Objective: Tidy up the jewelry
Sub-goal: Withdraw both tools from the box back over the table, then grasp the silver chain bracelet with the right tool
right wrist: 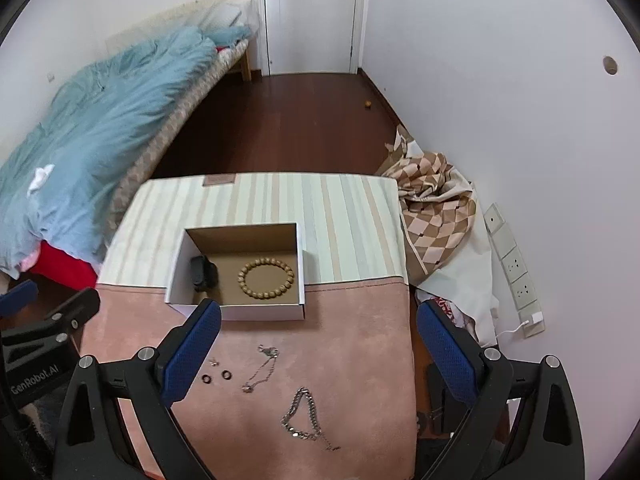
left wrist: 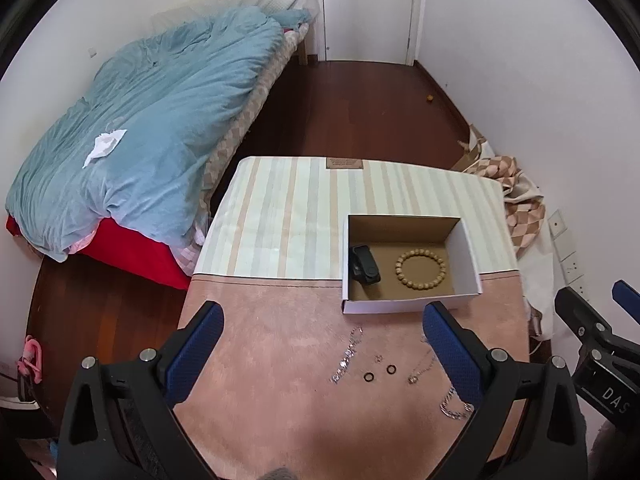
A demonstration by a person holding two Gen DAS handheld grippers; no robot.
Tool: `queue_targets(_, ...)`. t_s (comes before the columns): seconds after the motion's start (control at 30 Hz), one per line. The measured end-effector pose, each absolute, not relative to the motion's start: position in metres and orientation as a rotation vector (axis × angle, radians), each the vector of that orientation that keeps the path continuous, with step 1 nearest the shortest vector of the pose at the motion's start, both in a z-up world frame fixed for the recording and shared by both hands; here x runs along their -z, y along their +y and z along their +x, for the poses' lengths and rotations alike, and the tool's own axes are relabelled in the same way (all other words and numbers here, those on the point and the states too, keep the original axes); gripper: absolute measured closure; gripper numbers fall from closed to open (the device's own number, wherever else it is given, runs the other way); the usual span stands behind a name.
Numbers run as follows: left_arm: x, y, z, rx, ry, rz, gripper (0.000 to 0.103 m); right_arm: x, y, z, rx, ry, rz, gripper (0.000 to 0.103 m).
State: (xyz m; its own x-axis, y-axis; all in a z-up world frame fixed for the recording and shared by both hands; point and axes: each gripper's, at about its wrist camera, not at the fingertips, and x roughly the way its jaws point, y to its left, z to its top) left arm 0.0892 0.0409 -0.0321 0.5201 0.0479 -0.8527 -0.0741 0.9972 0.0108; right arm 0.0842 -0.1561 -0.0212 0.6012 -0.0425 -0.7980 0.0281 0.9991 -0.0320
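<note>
An open white cardboard box (left wrist: 468, 258) (right wrist: 260, 313) stands on the pink-and-striped table cloth (left wrist: 280, 420). Inside lie a tan bead bracelet (left wrist: 420, 269) (right wrist: 266, 278) and a black item (left wrist: 364, 269) (right wrist: 203, 274). On the pink cloth in front of it lie a sparkly silver bracelet (left wrist: 347, 356), two dark rings (left wrist: 368, 377) (right wrist: 227, 375), small earrings (left wrist: 377, 358), a thin pendant necklace (right wrist: 262, 368) and a chunky silver chain (right wrist: 302, 416). My left gripper (left wrist: 323, 316) hovers open above the jewelry. My right gripper (right wrist: 319, 312) is also open, empty, over the table's right part.
A bed with a blue duvet (left wrist: 152, 120) runs along the left. A checked cloth heap (right wrist: 436, 216) lies on the floor right of the table, near wall sockets (right wrist: 516, 272). Dark wood floor (left wrist: 360, 112) leads to a white door (left wrist: 368, 8).
</note>
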Motion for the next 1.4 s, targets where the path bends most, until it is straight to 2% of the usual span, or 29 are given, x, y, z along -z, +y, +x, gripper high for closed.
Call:
queue_targets(0.3, 0.013, 0.045, 0.061, -0.084, 0.989, -0.058, 0.001, 0.003, -0.155, 0.053, 0.021, 0.884, 0.028, 0.003)
queue_targets(0.43, 0.035, 0.044, 0.051, -0.114, 1.025, -0.032, 0.001, 0.036, -0.167, 0.044, 0.038, 0.972, 0.067, 0.003)
queue_targets(0.57, 0.082, 0.045, 0.041, -0.149, 1.115, -0.009, 0.001, 0.093, -0.186, 0.038, 0.057, 1.100, 0.134, 0.004)
queue_targets(0.63, 0.110, 0.044, 0.036, -0.163, 1.170, -0.002, 0.001, 0.126, -0.194, 0.034, 0.059, 1.163, 0.173, 0.010)
queue_targets(0.7, 0.132, 0.043, 0.032, -0.169, 1.218, 0.006, 0.001, 0.159, -0.200, 0.033, 0.066, 1.229, 0.196, 0.026)
queue_targets(0.8, 0.161, 0.042, 0.029, -0.176, 1.287, 0.012, 0.001, 0.200, -0.202, 0.033, 0.064, 1.295, 0.220, 0.034)
queue_targets(0.93, 0.182, 0.040, 0.029, -0.191, 1.323, 0.035, 0.001, 0.232, -0.193, 0.036, 0.061, 1.326, 0.163, 0.037)
queue_targets(1.0, 0.189, 0.038, 0.032, -0.192, 1.336, 0.042, 0.001, 0.241, -0.186, 0.040, 0.052, 1.339, 0.134, 0.048)
queue_targets(1.03, 0.192, 0.036, 0.033, -0.192, 1.341, 0.047, 0.001, 0.245, -0.181, 0.040, 0.059, 1.336, 0.101, 0.049)
queue_targets(1.07, 0.194, 0.035, 0.034, -0.193, 1.343, 0.054, 0.001, 0.245, -0.178, 0.040, 0.054, 1.320, 0.076, 0.058)
queue_targets(1.13, 0.197, 0.034, 0.036, -0.191, 1.347, 0.063, 0.001, 0.245, -0.171, 0.041, 0.061, 1.308, 0.027, 0.066)
queue_targets(1.17, 0.199, 0.032, 0.037, -0.188, 1.349, 0.066, 0.001, 0.244, -0.170, 0.041, 0.054, 1.294, 0.024, 0.088)
queue_targets(1.2, 0.201, 0.030, 0.038, -0.183, 1.350, 0.067, 0.001, 0.244, -0.170, 0.041, 0.057, 1.289, 0.018, 0.095)
queue_targets(1.4, 0.204, 0.007, 0.049, -0.098, 1.337, 0.050, 0.001, 0.235, -0.206, 0.043, 0.104, 1.257, 0.097, 0.095)
